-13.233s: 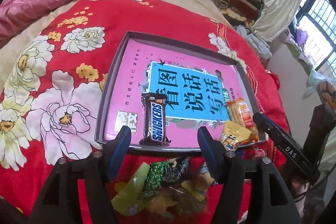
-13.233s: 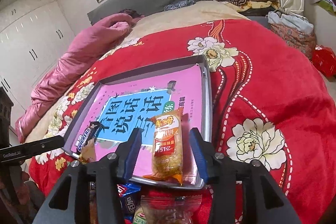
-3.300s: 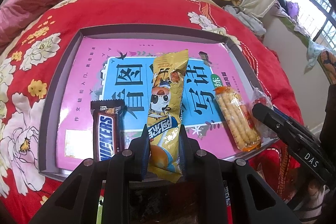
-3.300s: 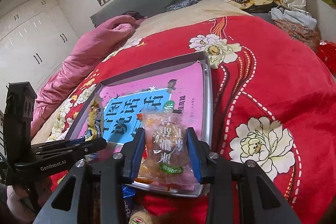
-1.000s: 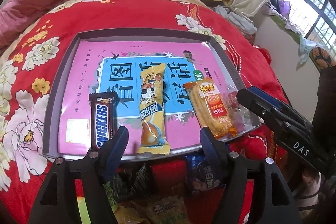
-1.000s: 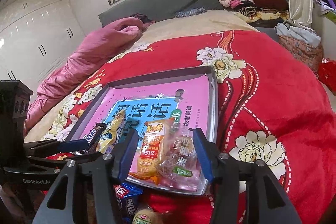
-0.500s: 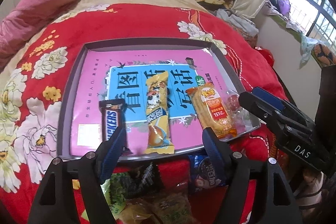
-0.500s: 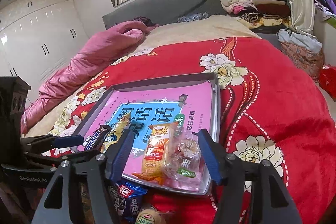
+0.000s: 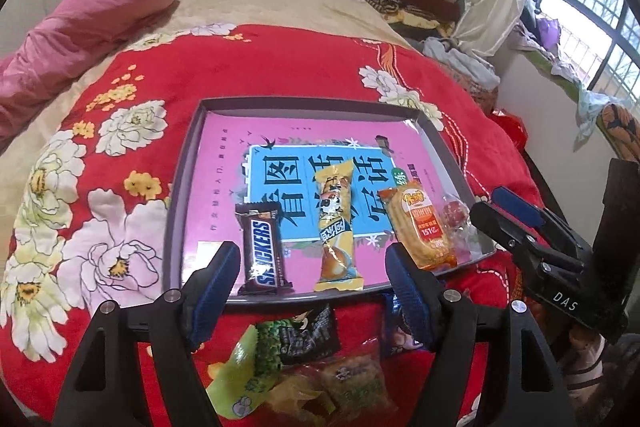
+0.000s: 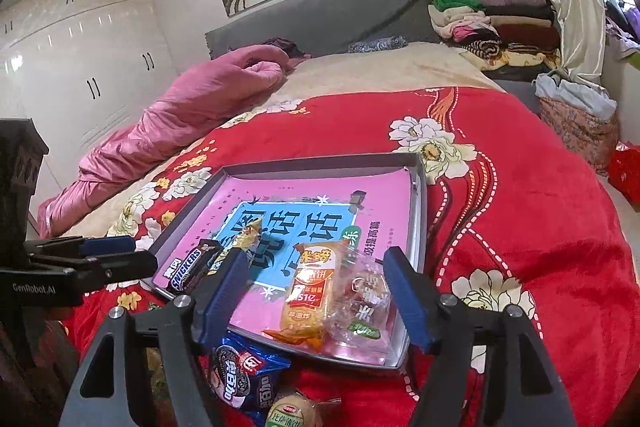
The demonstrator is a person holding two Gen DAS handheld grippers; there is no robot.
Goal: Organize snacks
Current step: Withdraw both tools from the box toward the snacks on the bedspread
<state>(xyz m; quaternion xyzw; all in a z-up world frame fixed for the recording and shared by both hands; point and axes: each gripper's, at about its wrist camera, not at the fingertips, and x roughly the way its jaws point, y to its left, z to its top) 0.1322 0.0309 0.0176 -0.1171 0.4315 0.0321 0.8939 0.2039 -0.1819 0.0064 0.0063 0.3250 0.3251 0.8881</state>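
four snacks lie side by side in a grey tray (image 9: 182, 187) on a red floral blanket (image 9: 280, 59): snickers bar (image 9: 262, 251), yellow stick pack (image 9: 335, 223), orange cracker pack (image 9: 420, 227), clear candy bag (image 10: 362, 301). the left gripper (image 9: 310, 267) hangs wide and empty; the right gripper (image 10: 316, 289) is opening, jaws clear of the bag between them.

each camera sat behind its own fingers, close above the bed's near edge, looking down and forward; both views shared the grey tray (image 9: 188, 187) (image 10: 418, 211) of snacks.
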